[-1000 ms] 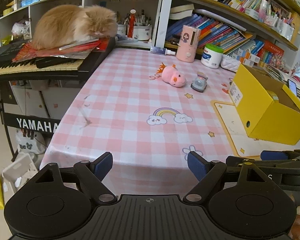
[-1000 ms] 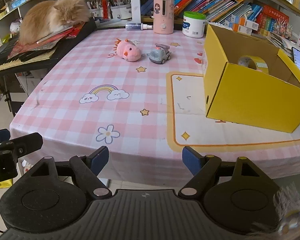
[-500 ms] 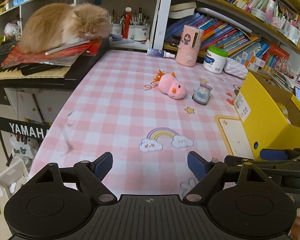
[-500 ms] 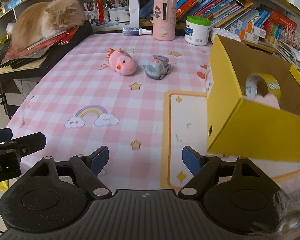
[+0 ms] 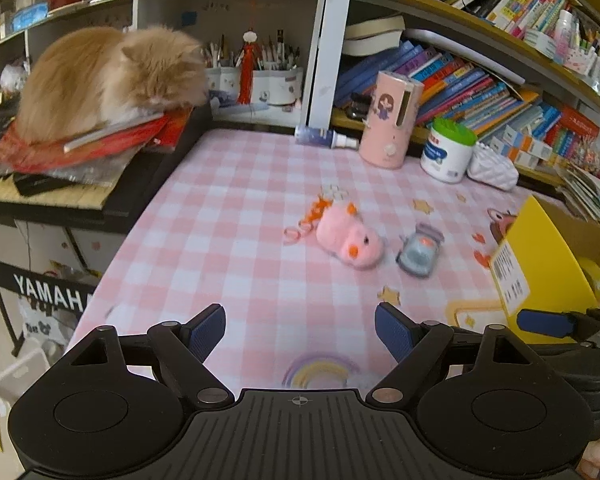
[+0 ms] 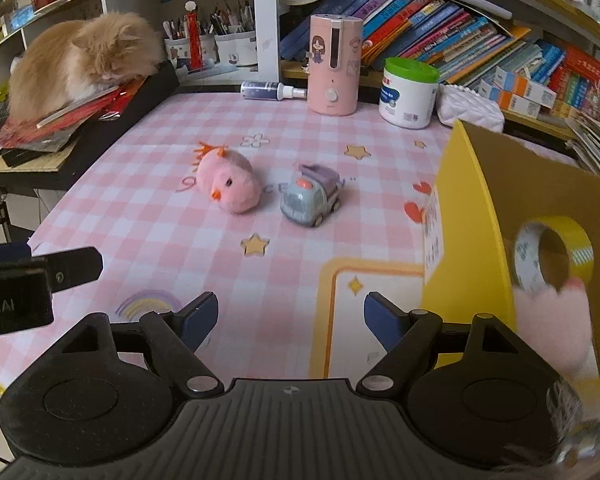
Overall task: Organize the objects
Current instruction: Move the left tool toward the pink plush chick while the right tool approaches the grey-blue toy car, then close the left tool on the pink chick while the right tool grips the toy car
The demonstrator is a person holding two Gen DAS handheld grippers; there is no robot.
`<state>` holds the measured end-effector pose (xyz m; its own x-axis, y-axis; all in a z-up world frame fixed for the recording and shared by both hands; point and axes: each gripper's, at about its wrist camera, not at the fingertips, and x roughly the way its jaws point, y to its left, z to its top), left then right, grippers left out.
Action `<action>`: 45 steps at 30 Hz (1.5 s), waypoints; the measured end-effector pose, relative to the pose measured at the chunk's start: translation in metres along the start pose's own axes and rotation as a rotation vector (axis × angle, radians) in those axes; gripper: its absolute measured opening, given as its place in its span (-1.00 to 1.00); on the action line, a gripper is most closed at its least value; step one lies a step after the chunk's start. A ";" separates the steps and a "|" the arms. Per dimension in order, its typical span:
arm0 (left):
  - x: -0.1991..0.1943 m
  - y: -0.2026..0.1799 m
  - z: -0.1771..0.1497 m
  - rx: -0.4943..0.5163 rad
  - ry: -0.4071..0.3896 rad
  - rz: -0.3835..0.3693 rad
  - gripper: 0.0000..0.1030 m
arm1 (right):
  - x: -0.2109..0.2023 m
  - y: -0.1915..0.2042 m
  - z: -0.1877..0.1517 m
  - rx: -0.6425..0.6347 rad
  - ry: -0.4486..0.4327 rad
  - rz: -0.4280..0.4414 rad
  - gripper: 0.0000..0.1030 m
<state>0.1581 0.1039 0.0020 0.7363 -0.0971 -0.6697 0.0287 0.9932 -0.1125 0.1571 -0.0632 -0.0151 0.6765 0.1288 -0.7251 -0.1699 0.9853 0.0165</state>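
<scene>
Both sets of jaws hover over the pink checked counter [image 6: 148, 216], spread wide with nothing between them. The left gripper [image 5: 300, 330] has bare cloth in its gap. Beyond it, at about 1 o'clock, lies the pink chick [image 5: 350, 240], with the toy car [image 5: 420, 254] just beside it on the right. From the right gripper [image 6: 290, 316], the chick [image 6: 230, 186] sits at 11 o'clock and the car [image 6: 310, 202] near 12, both well ahead of the fingertips. At 3 o'clock stands the yellow box [image 6: 472, 240], holding a tape roll [image 6: 556, 256] and something pink and fuzzy. Farthest off, at 10 o'clock, a cat [image 6: 80, 62] lies on the keyboard.
</scene>
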 end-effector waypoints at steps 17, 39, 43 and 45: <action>0.051 -0.005 0.047 -0.021 -0.006 0.044 0.63 | 0.101 -0.024 0.085 0.129 0.060 -0.017 0.53; 0.107 -0.023 0.063 -0.016 0.040 -0.002 0.63 | 0.112 -0.032 0.075 0.130 0.113 0.011 -0.21; 0.117 -0.029 0.064 -0.006 0.045 -0.010 0.63 | 0.100 -0.038 0.069 0.141 0.129 0.027 -0.21; 0.123 -0.032 0.063 0.003 0.054 -0.008 0.63 | 0.094 -0.039 0.066 0.136 0.125 0.034 -0.21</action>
<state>0.2904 0.0644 -0.0301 0.6985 -0.1079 -0.7075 0.0360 0.9926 -0.1159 0.2743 -0.0821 -0.0389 0.5760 0.1555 -0.8025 -0.0870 0.9878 0.1290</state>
